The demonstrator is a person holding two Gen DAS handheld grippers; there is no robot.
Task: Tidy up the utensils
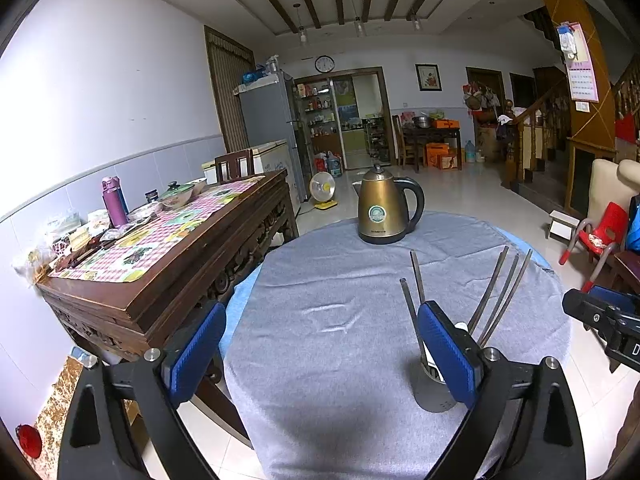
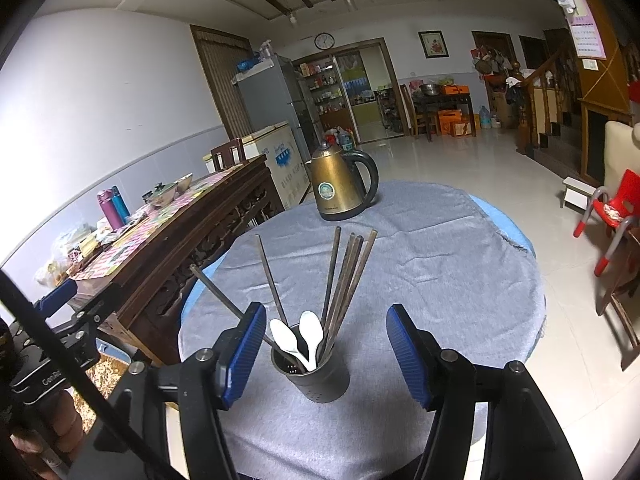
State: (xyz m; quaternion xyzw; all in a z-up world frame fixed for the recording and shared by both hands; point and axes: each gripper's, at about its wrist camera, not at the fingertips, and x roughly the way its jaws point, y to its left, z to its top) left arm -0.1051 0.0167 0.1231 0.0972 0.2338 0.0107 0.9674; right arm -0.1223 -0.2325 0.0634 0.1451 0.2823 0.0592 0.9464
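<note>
A dark metal utensil holder [image 2: 316,376] stands near the front of the round table covered in grey cloth [image 2: 420,264]. It holds several dark chopsticks [image 2: 348,276] and two white spoons [image 2: 308,336]. My right gripper [image 2: 326,354] is open, with the holder between its blue pads but apart from them. In the left wrist view the holder [image 1: 430,390] is partly hidden behind the right blue pad [image 1: 448,352], with chopsticks [image 1: 498,292] sticking up. My left gripper [image 1: 320,354] is open and empty above the cloth, left of the holder.
A gold electric kettle [image 1: 386,210] stands at the far side of the table. A dark wooden side table [image 1: 168,248] with bottles, bowls and a checked cloth is close on the left. A red child's chair [image 2: 612,216] stands on the right floor.
</note>
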